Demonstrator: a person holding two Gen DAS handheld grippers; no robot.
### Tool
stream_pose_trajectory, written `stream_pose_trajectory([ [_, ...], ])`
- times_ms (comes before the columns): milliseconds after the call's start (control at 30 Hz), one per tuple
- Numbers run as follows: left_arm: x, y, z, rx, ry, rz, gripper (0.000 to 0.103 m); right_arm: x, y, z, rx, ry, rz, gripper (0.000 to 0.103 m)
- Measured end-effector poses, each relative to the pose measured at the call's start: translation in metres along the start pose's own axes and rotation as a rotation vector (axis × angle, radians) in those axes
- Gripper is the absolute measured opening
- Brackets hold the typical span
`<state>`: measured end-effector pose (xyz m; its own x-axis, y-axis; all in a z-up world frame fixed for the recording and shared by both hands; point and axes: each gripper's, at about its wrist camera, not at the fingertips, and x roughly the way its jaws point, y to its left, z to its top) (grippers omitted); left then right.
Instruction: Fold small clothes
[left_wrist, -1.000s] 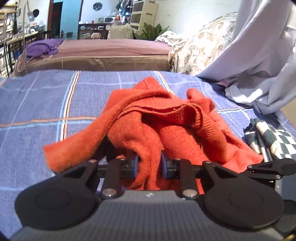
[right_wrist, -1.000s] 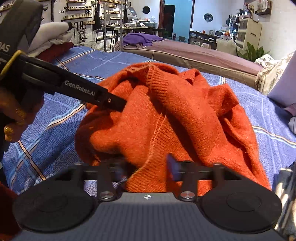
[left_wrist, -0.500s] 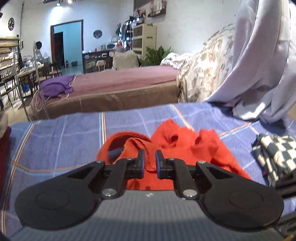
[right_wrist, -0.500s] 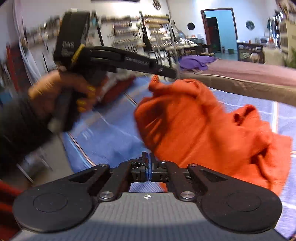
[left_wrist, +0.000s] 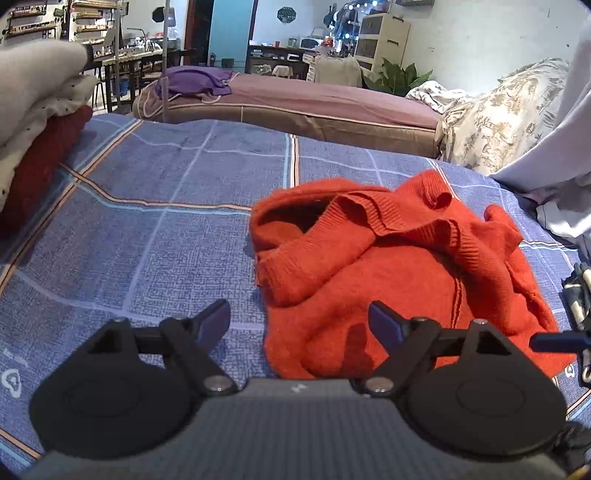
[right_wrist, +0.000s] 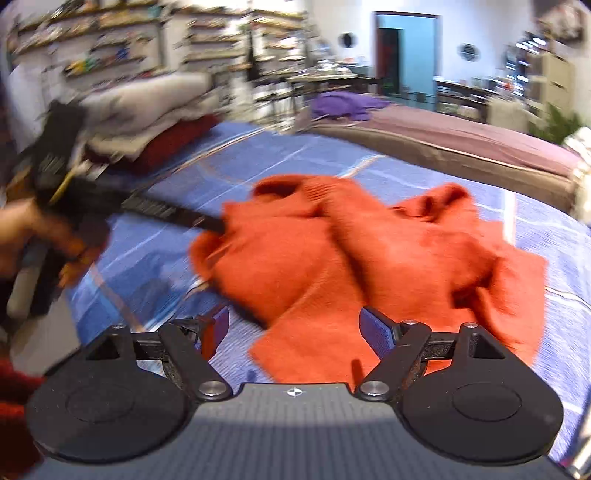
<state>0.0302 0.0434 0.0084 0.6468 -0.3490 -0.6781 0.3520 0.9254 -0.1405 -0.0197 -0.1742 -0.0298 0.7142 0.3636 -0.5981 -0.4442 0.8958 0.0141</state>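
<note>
Orange sweater (left_wrist: 399, 266) lay crumpled on blue plaid bedspread (left_wrist: 155, 229), left gripper (left_wrist: 299, 321) just spread wide, nothing pinched, right gripper (right_wrist: 293, 326) likewise just opened, empty, folded clothes stack (left_wrist: 33, 122) far left.

A lived-in home, part bedroom, part workroom. A bed (left_wrist: 147, 229) with a blue plaid cover fills the foreground; past its far edge stands a second bed (left_wrist: 314, 99) in mauve. Behind are a cream drawer cabinet (left_wrist: 384, 33), a houseplant (left_wrist: 399, 75), a turquoise doorway (left_wrist: 229, 29), cluttered desks (left_wrist: 125, 59) and wall shelves (right_wrist: 122, 55).
</note>
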Motion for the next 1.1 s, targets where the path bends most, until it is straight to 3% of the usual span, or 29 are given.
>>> stream_pose_trajectory([
  [200,0.039,-0.002,-0.002,-0.038,0.067,-0.058,0.079,0.05,0.026,-0.018,-0.138,0.145,-0.081,0.103],
  [267,0.05,-0.002,0.0,-0.059,0.085,-0.093,0.042,0.055,0.024,-0.02,-0.133,0.128,-0.102,0.099],
  [300,0.053,-0.002,0.001,-0.083,0.096,-0.117,0.02,0.055,0.021,-0.019,-0.123,0.12,-0.121,0.075],
  [333,0.053,-0.005,0.002,-0.103,0.09,-0.116,0.016,0.055,0.019,-0.018,-0.117,0.123,-0.154,0.03],
  [400,0.048,-0.01,0.003,-0.086,0.065,-0.099,0.013,0.048,0.007,-0.016,-0.069,0.109,-0.153,0.012],
  [533,0.017,-0.012,0.005,-0.047,0.004,-0.17,0.012,0.013,-0.028,-0.013,0.171,0.046,-0.089,0.01],
  [600,-0.006,-0.007,0.006,-0.055,-0.023,-0.238,0.011,-0.017,-0.048,-0.012,0.295,-0.007,0.044,0.01],
  [633,-0.017,-0.004,0.006,-0.055,-0.031,-0.266,0.011,-0.034,-0.055,-0.015,0.306,-0.032,0.102,0.009],
  [733,-0.046,0.001,0.001,-0.001,-0.005,-0.305,0.011,-0.092,-0.062,-0.021,0.171,-0.064,0.215,0.009],
  [900,-0.069,0.003,-0.024,0.112,0.135,-0.315,0.01,-0.137,-0.086,-0.056,0.235,0.1,0.096,0.009],
  [1033,-0.068,0.009,-0.058,0.13,0.268,-0.275,0.006,-0.126,-0.09,-0.09,0.265,0.257,0.036,0.009],
  [1100,-0.067,0.015,-0.065,0.116,0.282,-0.237,0.006,-0.12,-0.085,-0.105,0.277,0.298,0.009,0.01],
])
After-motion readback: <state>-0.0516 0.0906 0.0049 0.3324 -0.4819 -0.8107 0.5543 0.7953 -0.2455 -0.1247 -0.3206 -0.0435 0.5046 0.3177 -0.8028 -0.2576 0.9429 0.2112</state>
